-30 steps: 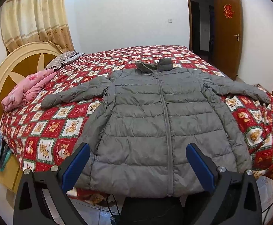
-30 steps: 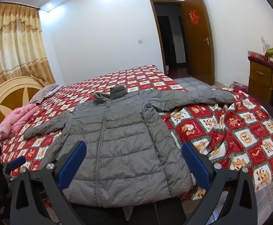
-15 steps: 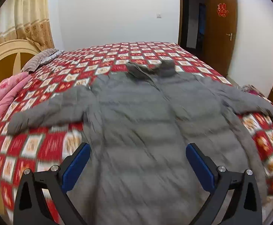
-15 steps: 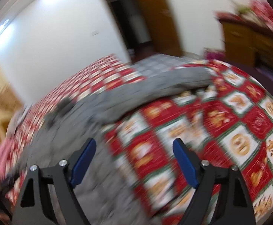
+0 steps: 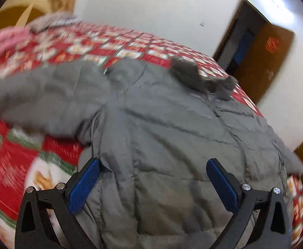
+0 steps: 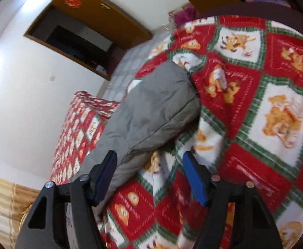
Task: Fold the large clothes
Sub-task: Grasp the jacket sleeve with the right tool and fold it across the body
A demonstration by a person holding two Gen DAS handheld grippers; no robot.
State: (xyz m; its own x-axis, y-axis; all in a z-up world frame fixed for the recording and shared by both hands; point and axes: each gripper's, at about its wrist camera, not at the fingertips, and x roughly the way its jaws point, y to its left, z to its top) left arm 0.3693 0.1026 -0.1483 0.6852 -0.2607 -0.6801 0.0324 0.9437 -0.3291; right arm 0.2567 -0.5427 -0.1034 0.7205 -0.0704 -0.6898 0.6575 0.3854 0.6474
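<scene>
Item: grey jacket [image 5: 172, 134], spread flat on the bed [image 6: 276, 103]. Left claw [image 5: 151, 178] wide, empty, over the body. Right claw [image 6: 149, 172] has just been narrowing, sleeve [image 6: 151, 112] between its jaws (not yet pinched). Advice: grip the sleeve's full thickness, fold inward.

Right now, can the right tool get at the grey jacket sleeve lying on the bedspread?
Probably yes. The right tool hangs just above the sleeve, its jaws apart and just now narrowing, with nothing gripped. The sleeve lies alone on the red patterned bedspread, and nothing covers it.
</scene>
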